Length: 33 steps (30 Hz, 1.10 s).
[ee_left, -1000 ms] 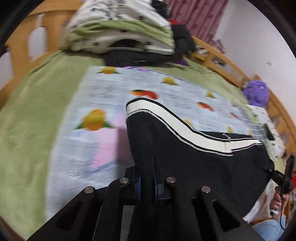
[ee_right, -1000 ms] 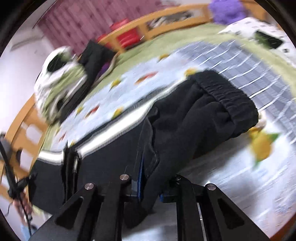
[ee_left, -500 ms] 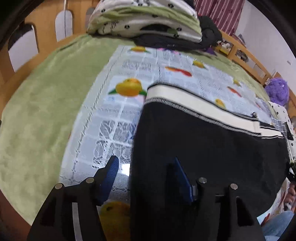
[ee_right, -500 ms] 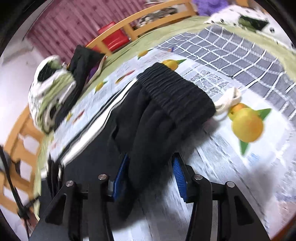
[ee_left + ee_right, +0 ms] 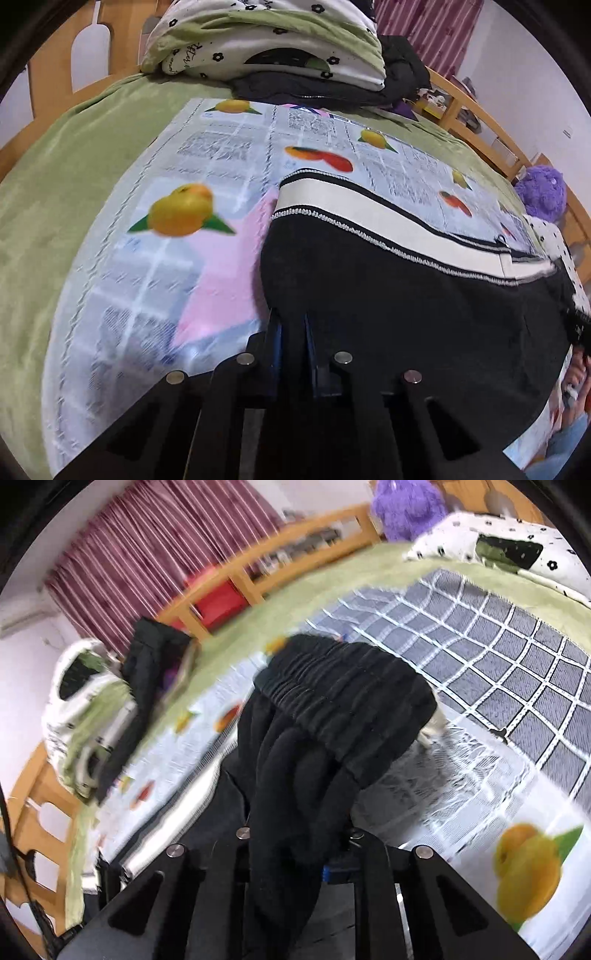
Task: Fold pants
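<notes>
Black pants (image 5: 406, 306) with a cream side stripe (image 5: 369, 210) lie across the fruit-print sheet (image 5: 192, 206) on the bed. My left gripper (image 5: 291, 332) is shut on the leg end of the pants near the hem. In the right wrist view my right gripper (image 5: 295, 849) is shut on the bunched black fabric just below the elastic waistband (image 5: 343, 686), which is lifted off the sheet. A white drawstring (image 5: 432, 727) hangs behind the waistband.
Folded green and white bedding (image 5: 266, 44) and dark clothes (image 5: 314, 92) are stacked at the head of the bed. A wooden bed rail (image 5: 258, 572) runs along the far side. A purple plush toy (image 5: 543, 192) and a dotted pillow (image 5: 498, 550) lie beside a grey checked cloth (image 5: 498, 657).
Both grippers, open half a second ago, have closed on the pants again. The waistband end has risen off the sheet and the left end is pulled taut.
</notes>
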{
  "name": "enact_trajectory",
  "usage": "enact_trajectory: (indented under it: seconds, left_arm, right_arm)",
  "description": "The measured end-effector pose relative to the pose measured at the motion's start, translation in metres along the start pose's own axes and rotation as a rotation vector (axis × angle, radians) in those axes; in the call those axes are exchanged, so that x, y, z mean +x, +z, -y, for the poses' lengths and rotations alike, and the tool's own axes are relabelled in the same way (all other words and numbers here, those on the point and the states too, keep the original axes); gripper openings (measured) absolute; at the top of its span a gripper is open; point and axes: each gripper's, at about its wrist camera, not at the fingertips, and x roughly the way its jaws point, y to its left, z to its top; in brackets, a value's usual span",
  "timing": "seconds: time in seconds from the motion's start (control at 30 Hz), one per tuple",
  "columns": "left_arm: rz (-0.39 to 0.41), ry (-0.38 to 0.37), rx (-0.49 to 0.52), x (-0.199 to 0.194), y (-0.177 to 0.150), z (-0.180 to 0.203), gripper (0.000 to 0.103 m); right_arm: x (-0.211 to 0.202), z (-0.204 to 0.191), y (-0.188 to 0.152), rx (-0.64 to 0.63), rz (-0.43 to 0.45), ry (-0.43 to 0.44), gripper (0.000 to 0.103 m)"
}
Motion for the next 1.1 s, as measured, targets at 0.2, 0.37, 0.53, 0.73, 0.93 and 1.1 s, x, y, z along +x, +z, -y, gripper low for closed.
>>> enact_trajectory:
  seconds: [0.2, 0.37, 0.53, 0.73, 0.93, 1.1]
  left_arm:
    - [-0.026, 0.060, 0.057, -0.015, -0.016, 0.004, 0.030]
    - [-0.014, 0.053, 0.039, -0.047, -0.042, -0.005, 0.052]
    - [-0.019, 0.003, 0.005, -0.056, -0.072, -0.012, 0.055]
    - [-0.032, -0.017, 0.013, -0.066, -0.079, -0.018, 0.056]
    - [-0.025, -0.037, -0.013, -0.071, -0.075, -0.032, 0.057]
    - [-0.012, -0.069, -0.027, -0.069, -0.071, -0.039, 0.057]
  right_arm:
    - [-0.007, 0.018, -0.019, -0.078, -0.136, -0.051, 0.031]
    - [-0.049, -0.026, -0.043, -0.281, -0.142, -0.117, 0.031]
    - [-0.061, -0.106, -0.066, -0.391, -0.185, 0.008, 0.031]
    - [-0.040, -0.210, -0.109, -0.510, -0.273, 0.166, 0.031]
    - [0.015, -0.292, -0.160, -0.694, -0.345, 0.186, 0.030]
    - [0.048, -0.316, -0.183, -0.780, -0.361, 0.119, 0.009]
